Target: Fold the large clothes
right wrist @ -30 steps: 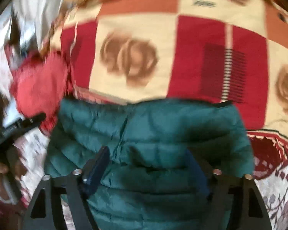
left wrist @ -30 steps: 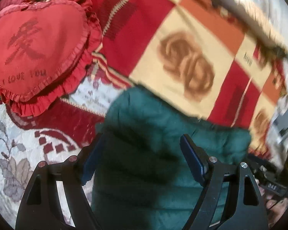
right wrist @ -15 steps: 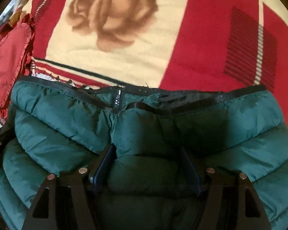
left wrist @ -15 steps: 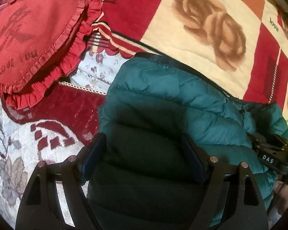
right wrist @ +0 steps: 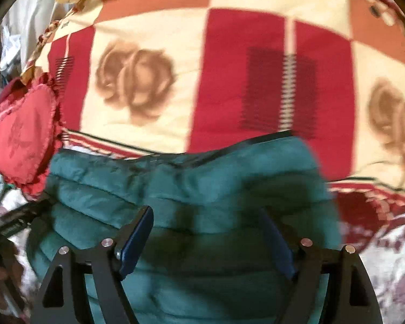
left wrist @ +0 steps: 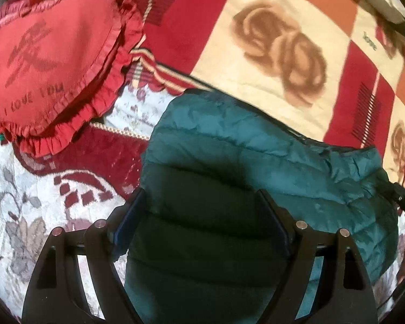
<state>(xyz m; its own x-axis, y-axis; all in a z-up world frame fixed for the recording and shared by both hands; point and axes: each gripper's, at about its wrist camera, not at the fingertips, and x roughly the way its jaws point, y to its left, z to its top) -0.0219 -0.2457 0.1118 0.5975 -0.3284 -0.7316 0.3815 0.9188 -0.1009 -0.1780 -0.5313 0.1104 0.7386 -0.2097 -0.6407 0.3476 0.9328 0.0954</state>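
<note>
Floral bedding (left wrist: 19, 216) in white and dark red covered the bed, and the folded green puffer jacket (left wrist: 256, 162) lay on it nearest the cameras. Left claw (left wrist: 199, 221) stood wide apart over the jacket's near left part, nothing pinched. Right claw (right wrist: 208, 237), blurred, was opening over the jacket's right part, its pads clear of the fabric. Beyond the jacket's zipper edge spread a red and cream rose blanket (right wrist: 229, 81). Toward the bed's far left corner sat a red heart-shaped pillow (left wrist: 48, 62).
</note>
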